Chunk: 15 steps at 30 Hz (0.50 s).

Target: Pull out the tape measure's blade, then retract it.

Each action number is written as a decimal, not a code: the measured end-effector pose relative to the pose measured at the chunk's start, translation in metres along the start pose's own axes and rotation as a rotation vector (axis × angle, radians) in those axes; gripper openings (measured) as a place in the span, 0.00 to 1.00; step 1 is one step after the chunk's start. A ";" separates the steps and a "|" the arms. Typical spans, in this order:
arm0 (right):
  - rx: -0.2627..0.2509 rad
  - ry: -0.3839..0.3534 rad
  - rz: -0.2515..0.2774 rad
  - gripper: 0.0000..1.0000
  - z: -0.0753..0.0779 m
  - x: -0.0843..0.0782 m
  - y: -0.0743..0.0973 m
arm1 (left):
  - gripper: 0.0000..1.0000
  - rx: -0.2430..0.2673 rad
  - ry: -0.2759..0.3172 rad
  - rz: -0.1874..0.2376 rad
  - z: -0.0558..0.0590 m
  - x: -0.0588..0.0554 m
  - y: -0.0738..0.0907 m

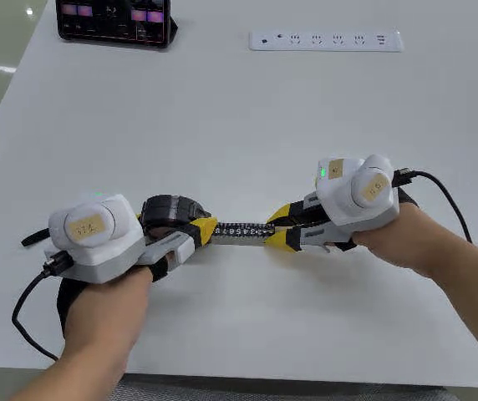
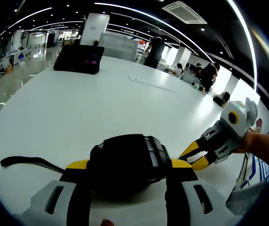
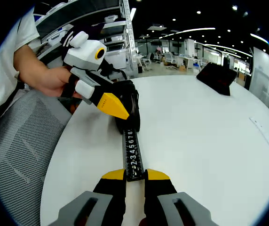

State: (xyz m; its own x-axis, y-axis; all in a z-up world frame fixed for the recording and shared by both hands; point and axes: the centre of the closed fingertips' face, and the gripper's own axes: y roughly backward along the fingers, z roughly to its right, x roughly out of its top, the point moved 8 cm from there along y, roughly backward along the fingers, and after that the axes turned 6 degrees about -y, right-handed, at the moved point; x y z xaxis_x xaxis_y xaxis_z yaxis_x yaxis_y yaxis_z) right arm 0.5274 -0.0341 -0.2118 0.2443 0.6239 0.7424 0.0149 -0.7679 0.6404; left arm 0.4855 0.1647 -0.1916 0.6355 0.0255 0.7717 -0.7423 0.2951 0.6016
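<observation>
The black tape measure case (image 1: 170, 216) rests on the white table, and my left gripper (image 1: 195, 231) is shut on it; in the left gripper view the case (image 2: 129, 161) sits between the yellow-tipped jaws. A short length of black blade (image 1: 241, 231) with white numbers runs from the case to my right gripper (image 1: 279, 227), which is shut on the blade's end. In the right gripper view the blade (image 3: 131, 153) runs straight away from my right gripper (image 3: 134, 175) to the case (image 3: 126, 104), with the left gripper (image 3: 107, 105) on it.
A white power strip (image 1: 326, 40) lies at the table's far side, and a dark tablet-like device (image 1: 115, 20) stands at the far left. A black strap (image 2: 27, 162) trails left of the case. Cables hang from both grippers. People sit in the background.
</observation>
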 end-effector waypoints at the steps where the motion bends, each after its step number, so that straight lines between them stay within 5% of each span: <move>1: 0.004 -0.002 0.006 0.11 0.000 0.001 -0.001 | 0.59 -0.001 0.001 0.001 0.000 0.000 0.000; 15: 0.025 0.006 0.030 0.11 -0.002 0.015 -0.024 | 0.59 -0.002 0.003 0.001 0.000 0.000 0.000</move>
State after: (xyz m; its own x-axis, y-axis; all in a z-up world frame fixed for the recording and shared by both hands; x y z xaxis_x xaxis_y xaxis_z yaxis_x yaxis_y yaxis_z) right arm 0.5291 -0.0061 -0.2158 0.2394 0.6015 0.7622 0.0324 -0.7895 0.6129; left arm 0.4858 0.1644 -0.1918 0.6355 0.0285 0.7716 -0.7423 0.2974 0.6004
